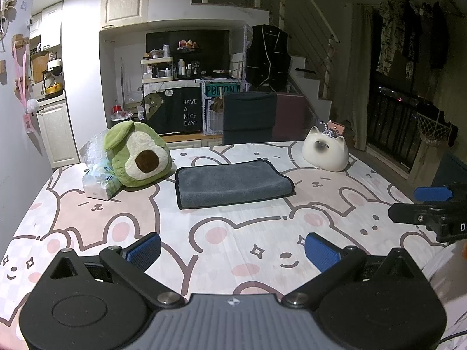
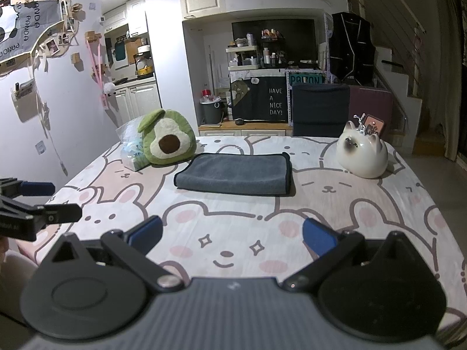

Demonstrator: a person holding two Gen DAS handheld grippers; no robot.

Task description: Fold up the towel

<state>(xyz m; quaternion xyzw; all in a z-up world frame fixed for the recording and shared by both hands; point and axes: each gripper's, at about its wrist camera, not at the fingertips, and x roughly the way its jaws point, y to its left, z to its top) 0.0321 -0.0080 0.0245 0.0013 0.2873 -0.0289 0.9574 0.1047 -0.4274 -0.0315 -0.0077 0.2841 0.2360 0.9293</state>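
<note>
A grey towel (image 1: 232,183) lies folded in a flat rectangle on the bear-print tablecloth (image 1: 233,233), towards the far side of the table. It also shows in the right wrist view (image 2: 236,173). My left gripper (image 1: 232,250) is open and empty, well short of the towel over the near part of the table. My right gripper (image 2: 232,236) is open and empty too, also short of the towel. Each gripper shows at the edge of the other's view: the right gripper (image 1: 432,204) and the left gripper (image 2: 38,201).
An avocado plush (image 1: 137,156) and a plastic-wrapped tissue pack (image 1: 100,182) sit left of the towel. A white cat figurine (image 1: 325,150) stands at the far right. A dark chair (image 1: 249,118) is behind the table. The tablecloth (image 2: 233,233) covers the table.
</note>
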